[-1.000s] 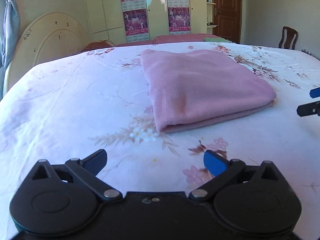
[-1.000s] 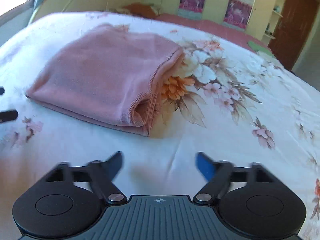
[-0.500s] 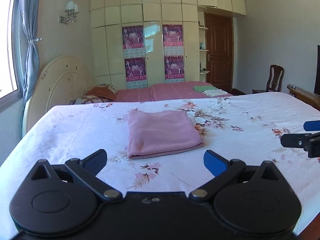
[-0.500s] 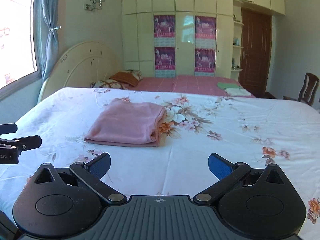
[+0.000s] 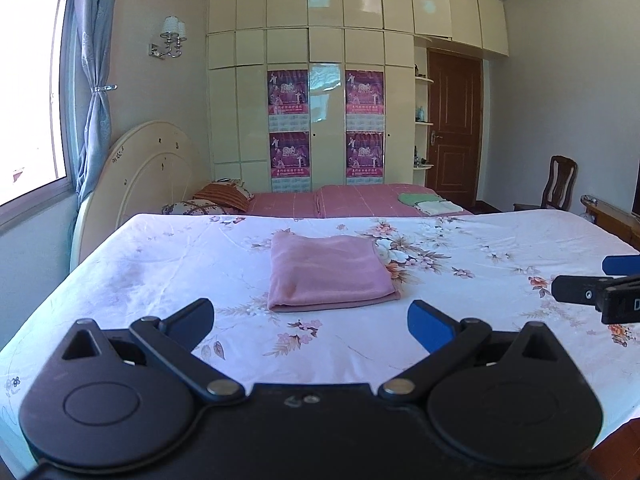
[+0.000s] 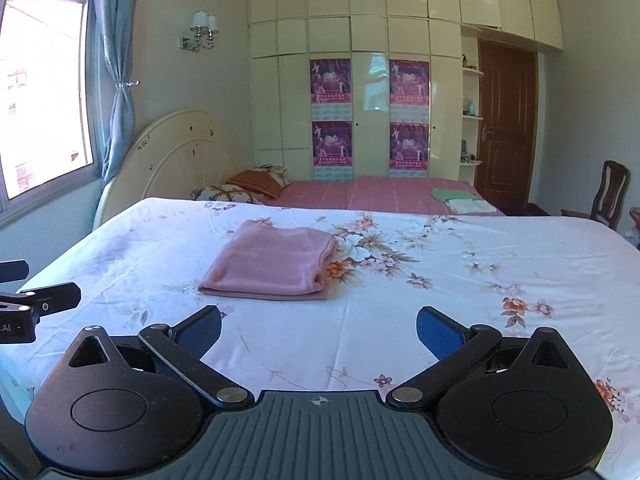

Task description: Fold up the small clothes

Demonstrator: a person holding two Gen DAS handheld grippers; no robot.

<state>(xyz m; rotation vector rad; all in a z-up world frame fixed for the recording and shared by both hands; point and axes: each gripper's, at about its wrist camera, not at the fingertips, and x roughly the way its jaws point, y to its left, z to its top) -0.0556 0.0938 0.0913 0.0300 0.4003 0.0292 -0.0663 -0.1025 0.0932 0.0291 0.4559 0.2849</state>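
Left wrist: folded pink garment (image 5: 330,272) on floral bedsheet (image 5: 160,264), apparently untouched.

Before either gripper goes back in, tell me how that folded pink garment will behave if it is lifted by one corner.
The pink garment looks like soft knit, so it would probably droop and unfold; its layers lie loose at the open edge. It seems light, resting flat on the floral sheet. Pushed, it would likely bunch rather than slide.

Setting: home bedroom.
Bed (image 5: 168,264): floral sheet; a second bed (image 5: 360,200) in pink behind it.
Storage: tall cream wardrobe (image 5: 248,120) with posters (image 5: 288,92).
Fittings: curtained window (image 6: 44,92), wall lamp (image 5: 172,36), wooden door (image 6: 506,128), chair (image 5: 560,184).
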